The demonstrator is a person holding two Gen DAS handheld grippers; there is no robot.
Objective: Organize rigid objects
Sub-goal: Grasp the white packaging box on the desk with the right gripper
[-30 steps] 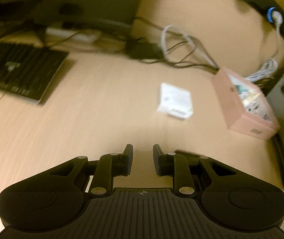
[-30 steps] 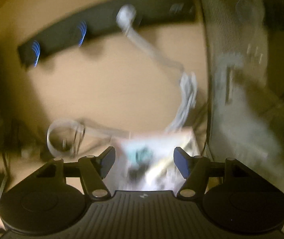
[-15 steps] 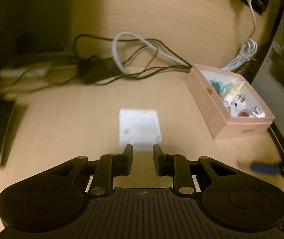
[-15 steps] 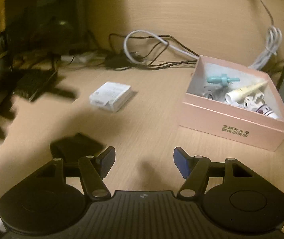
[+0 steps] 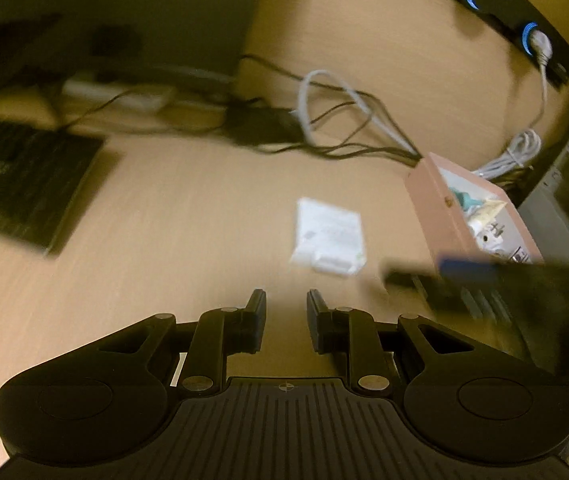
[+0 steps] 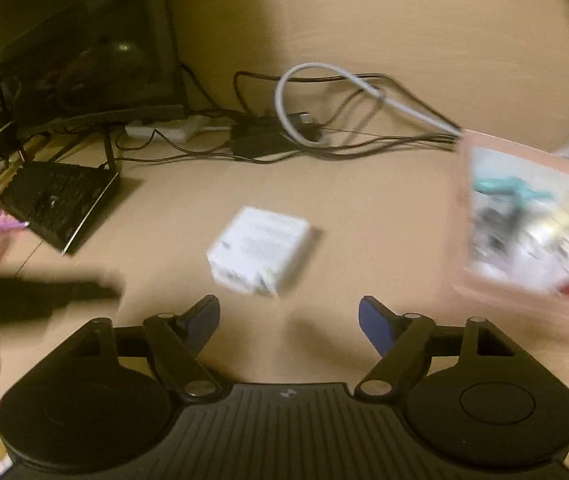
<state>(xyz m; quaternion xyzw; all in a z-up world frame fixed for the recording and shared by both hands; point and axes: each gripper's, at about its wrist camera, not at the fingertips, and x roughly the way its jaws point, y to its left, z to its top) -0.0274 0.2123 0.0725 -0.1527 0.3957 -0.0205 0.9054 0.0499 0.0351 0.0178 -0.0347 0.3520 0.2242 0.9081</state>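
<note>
Right wrist, white box seemingly ahead of jaws

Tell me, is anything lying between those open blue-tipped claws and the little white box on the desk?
Nothing visible: only bare desk lies between the right gripper and the white box.

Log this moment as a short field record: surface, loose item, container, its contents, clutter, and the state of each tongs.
surface: wooden desk
loose item: white box, lying flat, apart from the container
container: pink box, open top, to the right of the white box
contents: several small items, a teal one among them; blurred
clutter: cables, black keyboard
left tongs: open narrowly, empty
right tongs: open wide, empty, white box just ahead
</note>
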